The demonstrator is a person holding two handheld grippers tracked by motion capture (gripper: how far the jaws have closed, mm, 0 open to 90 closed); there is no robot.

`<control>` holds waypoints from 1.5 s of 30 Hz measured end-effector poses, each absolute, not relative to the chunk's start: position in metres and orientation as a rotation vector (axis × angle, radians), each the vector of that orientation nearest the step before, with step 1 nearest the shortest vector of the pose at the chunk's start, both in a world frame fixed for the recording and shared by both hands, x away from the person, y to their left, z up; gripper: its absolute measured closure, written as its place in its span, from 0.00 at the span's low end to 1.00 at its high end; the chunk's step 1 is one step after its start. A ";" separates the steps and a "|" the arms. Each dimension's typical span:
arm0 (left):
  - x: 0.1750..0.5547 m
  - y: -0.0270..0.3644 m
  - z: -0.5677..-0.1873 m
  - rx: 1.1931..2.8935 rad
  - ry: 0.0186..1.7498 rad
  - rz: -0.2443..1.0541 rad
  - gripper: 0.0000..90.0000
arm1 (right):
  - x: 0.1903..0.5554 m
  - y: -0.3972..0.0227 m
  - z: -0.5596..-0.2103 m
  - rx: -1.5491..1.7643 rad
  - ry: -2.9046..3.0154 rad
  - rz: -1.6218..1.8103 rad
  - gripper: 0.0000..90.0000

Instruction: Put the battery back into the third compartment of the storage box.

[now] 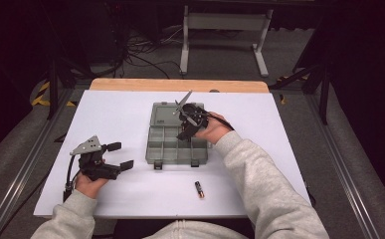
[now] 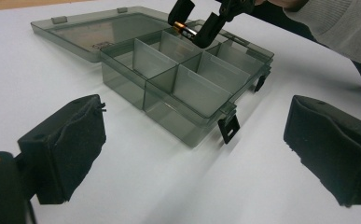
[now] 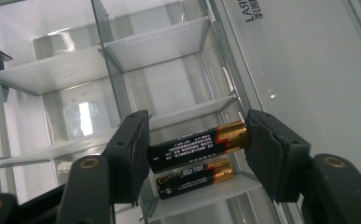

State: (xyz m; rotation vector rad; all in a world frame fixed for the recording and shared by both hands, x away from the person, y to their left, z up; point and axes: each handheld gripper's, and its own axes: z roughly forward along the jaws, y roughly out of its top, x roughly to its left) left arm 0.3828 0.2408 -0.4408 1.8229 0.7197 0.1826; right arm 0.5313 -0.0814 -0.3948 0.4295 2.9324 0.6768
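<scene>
A smoky clear compartment box (image 1: 156, 152) lies open mid-table, its lid (image 1: 164, 113) folded back flat. My right gripper (image 1: 186, 130) hangs over the box's far right compartments, shut end to end on a black and gold battery (image 3: 197, 145). The left gripper view shows the same battery (image 2: 183, 29) between those jaws. A second battery (image 3: 197, 178) lies in the compartment directly beneath it. At the table's left my left gripper (image 1: 121, 156) rests in the hand, pointing toward the box, open with nothing between its black pads (image 2: 68, 144).
A third battery (image 1: 199, 189) lies loose on the white table sheet (image 1: 120, 114), in front of the box near the front edge. The box's latches (image 2: 228, 128) hang open on its front wall. Other compartments (image 2: 194, 88) look bare.
</scene>
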 end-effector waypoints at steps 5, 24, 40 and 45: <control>0.383 0.241 -0.441 1.824 0.720 0.186 0.07 | 0.531 -0.081 -0.396 0.431 2.938 0.673 0.45; 0.383 0.241 -0.441 1.820 0.719 0.186 0.07 | 0.510 -0.089 -0.370 0.368 2.913 0.765 0.36; 0.383 0.240 -0.441 1.824 0.724 0.187 0.07 | 0.455 -0.116 -0.343 0.224 2.893 0.861 0.26; 0.383 0.240 -0.441 1.829 0.725 0.189 0.07 | 0.440 -0.123 -0.341 0.191 2.892 0.877 0.26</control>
